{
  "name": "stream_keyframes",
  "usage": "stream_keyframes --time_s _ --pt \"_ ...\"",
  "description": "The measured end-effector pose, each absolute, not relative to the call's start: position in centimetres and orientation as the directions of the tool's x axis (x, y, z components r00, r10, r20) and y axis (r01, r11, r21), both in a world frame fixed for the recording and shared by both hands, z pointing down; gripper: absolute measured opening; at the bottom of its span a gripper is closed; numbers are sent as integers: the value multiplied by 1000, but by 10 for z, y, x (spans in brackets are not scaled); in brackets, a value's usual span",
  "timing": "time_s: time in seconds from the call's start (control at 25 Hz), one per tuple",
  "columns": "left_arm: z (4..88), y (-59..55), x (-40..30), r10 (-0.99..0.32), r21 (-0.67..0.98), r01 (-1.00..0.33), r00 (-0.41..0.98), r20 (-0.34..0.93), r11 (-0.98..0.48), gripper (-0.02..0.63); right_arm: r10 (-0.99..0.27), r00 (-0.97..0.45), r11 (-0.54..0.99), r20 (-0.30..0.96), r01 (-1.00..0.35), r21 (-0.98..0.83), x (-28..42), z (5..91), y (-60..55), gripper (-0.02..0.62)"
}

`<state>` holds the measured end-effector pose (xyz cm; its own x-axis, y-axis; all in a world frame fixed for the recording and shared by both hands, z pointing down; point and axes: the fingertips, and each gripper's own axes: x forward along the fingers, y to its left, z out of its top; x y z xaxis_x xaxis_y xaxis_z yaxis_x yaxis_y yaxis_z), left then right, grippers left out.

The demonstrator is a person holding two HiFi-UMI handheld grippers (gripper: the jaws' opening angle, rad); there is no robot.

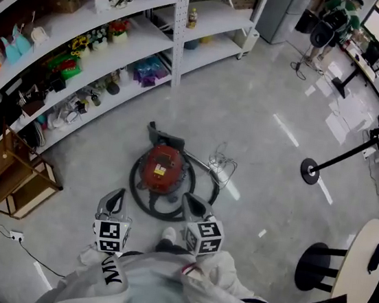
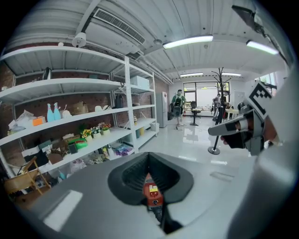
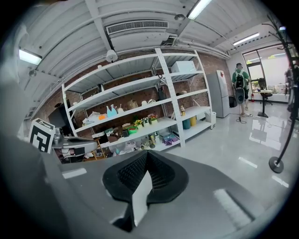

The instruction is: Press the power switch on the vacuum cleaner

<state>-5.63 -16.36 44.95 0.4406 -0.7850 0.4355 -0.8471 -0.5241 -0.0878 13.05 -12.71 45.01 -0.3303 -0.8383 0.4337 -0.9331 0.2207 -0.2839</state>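
Progress is nil: the power switch is not yet pressed, so both the approach and the press remain. The left gripper (image 1: 115, 201) and the right gripper (image 1: 196, 209) hang above the floor (image 1: 286, 98), each with its jaws closed on nothing (in each gripper view the pads meet along one line). The vacuum cleaner (image 1: 161, 169) stands ahead of and below both jaw tips, well apart from them, roughly midway between the two pairs. It is a round red canister with a label on top, ringed by a dark hose (image 1: 137, 192). The switch itself cannot be picked out.
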Motion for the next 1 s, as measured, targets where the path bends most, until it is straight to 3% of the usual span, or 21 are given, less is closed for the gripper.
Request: stream_keyframes --time_s 1.0 --pt "477 -157 -46 -735 -62 -836 442 514 -545 0 -795 -321 174 514 -933 -315 143 492 -131 0"
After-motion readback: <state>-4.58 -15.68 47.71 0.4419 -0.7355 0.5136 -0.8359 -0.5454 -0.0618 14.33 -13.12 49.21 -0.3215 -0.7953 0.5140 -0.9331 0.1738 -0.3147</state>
